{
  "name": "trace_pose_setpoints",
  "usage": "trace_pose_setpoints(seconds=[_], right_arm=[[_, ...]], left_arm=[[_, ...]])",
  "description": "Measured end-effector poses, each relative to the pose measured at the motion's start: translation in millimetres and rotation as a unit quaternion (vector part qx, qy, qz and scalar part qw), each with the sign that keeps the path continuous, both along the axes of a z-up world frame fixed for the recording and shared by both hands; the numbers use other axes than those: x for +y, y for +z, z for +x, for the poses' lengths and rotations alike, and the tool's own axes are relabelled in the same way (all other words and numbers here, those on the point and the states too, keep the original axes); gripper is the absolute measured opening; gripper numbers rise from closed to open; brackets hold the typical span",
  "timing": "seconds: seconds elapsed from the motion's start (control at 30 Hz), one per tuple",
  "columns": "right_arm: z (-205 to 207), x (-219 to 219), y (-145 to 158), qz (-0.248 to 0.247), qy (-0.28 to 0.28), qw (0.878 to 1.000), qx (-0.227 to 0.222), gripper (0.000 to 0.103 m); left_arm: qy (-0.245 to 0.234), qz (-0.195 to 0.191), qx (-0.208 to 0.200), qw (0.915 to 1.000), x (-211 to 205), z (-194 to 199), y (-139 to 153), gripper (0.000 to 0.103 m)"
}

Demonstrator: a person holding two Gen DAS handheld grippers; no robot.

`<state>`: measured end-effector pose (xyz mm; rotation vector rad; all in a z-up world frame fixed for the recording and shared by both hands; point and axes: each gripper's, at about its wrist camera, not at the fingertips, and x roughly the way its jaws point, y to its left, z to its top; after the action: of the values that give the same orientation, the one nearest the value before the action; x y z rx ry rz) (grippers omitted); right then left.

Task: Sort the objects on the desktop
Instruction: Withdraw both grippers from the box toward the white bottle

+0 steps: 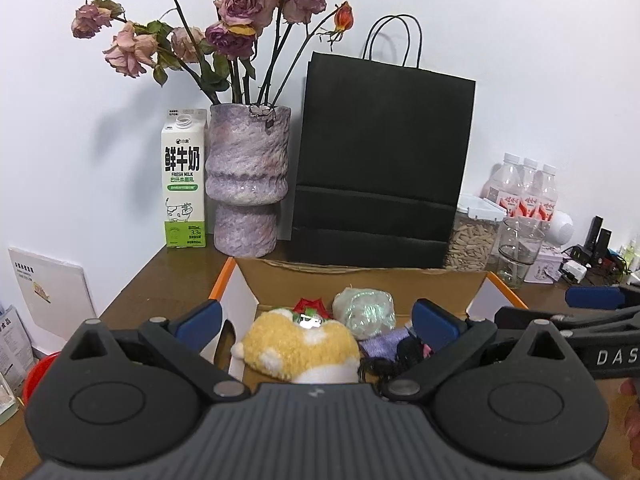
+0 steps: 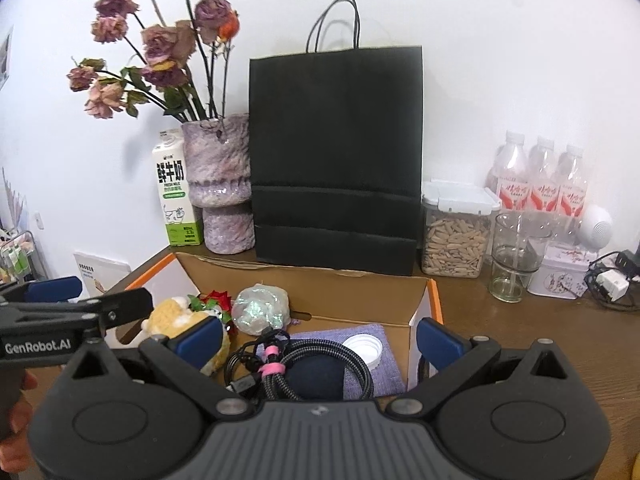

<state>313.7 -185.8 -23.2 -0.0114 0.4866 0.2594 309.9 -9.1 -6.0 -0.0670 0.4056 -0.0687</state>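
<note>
Hovering both grippers over cardboard box [image 2: 400, 292], nothing grasped. Left gripper [image 1: 316, 318]: fingers [image 1: 200, 316] spread wide, framing yellow plush [image 1: 300, 346], probably next pick. Right gripper [image 2: 320, 338]: fingers [image 2: 436, 342] also spread, above braided cable [image 2: 304, 360] and white lid [image 2: 364, 348] on purple cloth [image 2: 384, 376]. Clutter all dumped in box on worktop [image 2: 520, 328] (handy for sorting). Black bag [image 2: 336, 160] stands behind, out of way.
</note>
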Motion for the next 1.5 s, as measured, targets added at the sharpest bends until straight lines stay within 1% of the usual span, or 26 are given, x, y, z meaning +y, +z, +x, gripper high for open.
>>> trace_pose_setpoints(seconds=[0.2, 0.53, 0.73, 0.97, 1.07, 1.27, 1.37, 1.5], right_arm=[[-29, -3, 6, -0.003, 0.003, 1.000, -0.015, 0.103], [-86, -11, 15, -0.002, 0.001, 0.999, -0.039, 0.103], [-118, -14, 12, -0.001, -0.003, 0.999, -0.036, 0.103], [-154, -24, 2, 0.004, -0.001, 1.000, -0.027, 0.103], [-167, -29, -6, 0.003, -0.002, 1.000, -0.018, 0.103], [-188, -41, -26, 0.000, -0.005, 1.000, 0.007, 0.103], [-196, -44, -36, -0.006, -0.002, 1.000, 0.019, 0.103], [-197, -51, -47, -0.007, -0.009, 0.999, 0.036, 0.103]], left_arm=[[-0.007, 0.001, -0.004, 1.0000, 0, -27, 4, 0.103], [-0.004, -0.005, -0.021, 0.9998, 4, -78, 14, 0.103], [-0.014, -0.001, -0.010, 0.9998, -2, -108, 8, 0.103], [-0.026, 0.000, 0.006, 0.9996, -8, -138, -1, 0.103], [-0.035, 0.003, 0.017, 0.9993, -12, -150, -7, 0.103], [-0.060, -0.008, 0.043, 0.9973, -20, -169, -21, 0.103], [-0.073, -0.005, 0.054, 0.9958, -29, -174, -30, 0.103], [-0.080, 0.006, 0.065, 0.9946, -41, -170, -38, 0.103]])
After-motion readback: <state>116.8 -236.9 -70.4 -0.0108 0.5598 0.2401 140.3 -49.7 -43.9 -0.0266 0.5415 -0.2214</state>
